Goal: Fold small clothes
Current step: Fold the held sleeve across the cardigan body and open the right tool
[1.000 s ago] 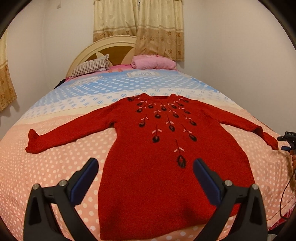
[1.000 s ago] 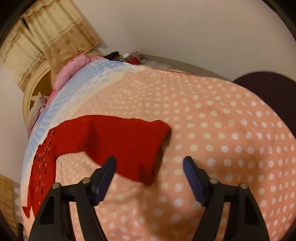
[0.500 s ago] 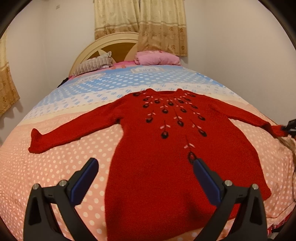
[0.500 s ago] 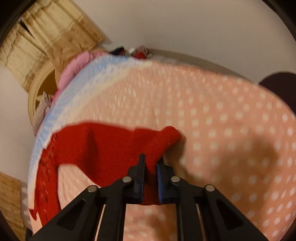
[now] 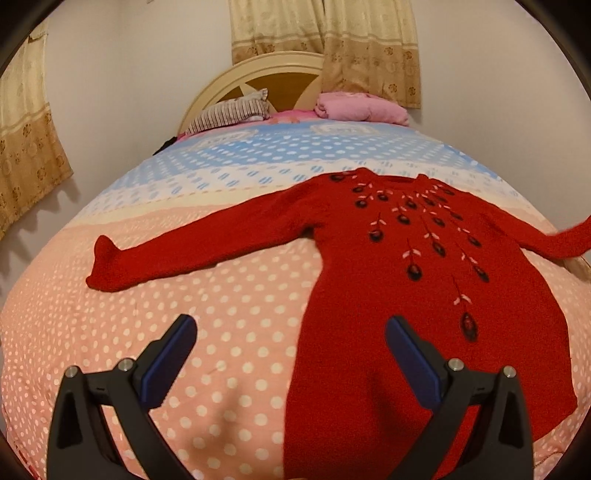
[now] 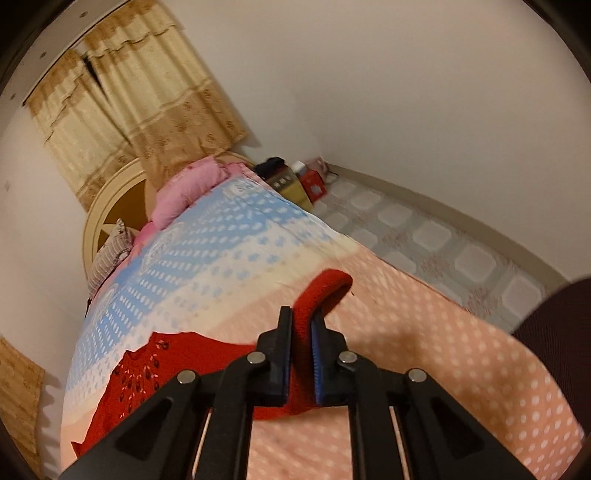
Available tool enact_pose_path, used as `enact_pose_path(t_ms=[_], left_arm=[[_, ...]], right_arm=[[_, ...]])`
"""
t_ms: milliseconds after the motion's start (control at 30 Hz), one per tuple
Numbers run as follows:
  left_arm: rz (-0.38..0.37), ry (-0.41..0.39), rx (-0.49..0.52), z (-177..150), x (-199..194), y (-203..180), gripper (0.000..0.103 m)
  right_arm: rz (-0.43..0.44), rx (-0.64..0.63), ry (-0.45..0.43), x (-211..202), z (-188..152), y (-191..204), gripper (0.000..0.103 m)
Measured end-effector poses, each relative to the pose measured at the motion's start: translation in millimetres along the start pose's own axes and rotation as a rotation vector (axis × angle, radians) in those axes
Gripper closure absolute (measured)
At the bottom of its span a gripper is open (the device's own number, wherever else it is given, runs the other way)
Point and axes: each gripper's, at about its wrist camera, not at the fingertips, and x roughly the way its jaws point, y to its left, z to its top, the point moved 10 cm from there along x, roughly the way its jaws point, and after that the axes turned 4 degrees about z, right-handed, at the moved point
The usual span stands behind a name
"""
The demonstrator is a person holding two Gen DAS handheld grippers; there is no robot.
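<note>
A small red knitted sweater with dark embroidered flowers lies face up on the dotted bed cover. Its left sleeve is stretched out flat. My left gripper hovers open over the sweater's lower left edge, holding nothing. The right sleeve rises off the bed at the frame's right edge. In the right wrist view my right gripper is shut on that sleeve's cuff, which pokes up between the pads, lifted above the cover.
A striped pillow and a pink pillow lie by the headboard. Curtains hang behind. Boxes stand on the patterned floor beside the bed's right edge.
My right gripper closed on the sleeve cuff and lifted it off the bed. My left gripper shifted left, so the sweater body now sits toward the right of its view.
</note>
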Motion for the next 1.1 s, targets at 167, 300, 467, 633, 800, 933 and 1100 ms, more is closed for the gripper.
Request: enact_pose_path(t_ms=[167, 300, 467, 633, 800, 933, 1100], left_arm=[[-0.004, 0.013, -0.011, -3.8, 1.8, 2.7, 0.000], [-0.012, 0.009, -0.004, -3.5, 1.8, 1.1, 0.000], [-0.029, -0.002, -0.006, 0.6, 0.3, 2.3, 0.000], [-0.042, 0.011, -0.027, 0.2, 3.2, 5.7, 0.000], [-0.051, 0.019, -0.046, 0.2, 4.2, 6.5, 0.000], [-0.064, 0.029, -0.049, -2.2, 5.8, 3.8, 0.000], [-0.067, 0.031, -0.042, -3.2, 4.9, -0.2, 0.000]], right_arm=[[0.024, -0.069, -0.028, 1.2, 19.9, 46.6, 0.096], [0.050, -0.126, -0.024, 3.8, 26.2, 82.4, 0.096], [0.033, -0.169, 0.057, 19.8, 10.8, 84.9, 0.093], [-0.041, -0.101, 0.174, 45.5, -22.6, 21.9, 0.018], [-0.207, -0.043, 0.254, 50.4, -61.0, -63.2, 0.019], [-0.183, 0.071, 0.277, 49.6, -79.6, -102.5, 0.019], [-0.091, 0.110, 0.293, 63.5, -100.2, -110.0, 0.020]])
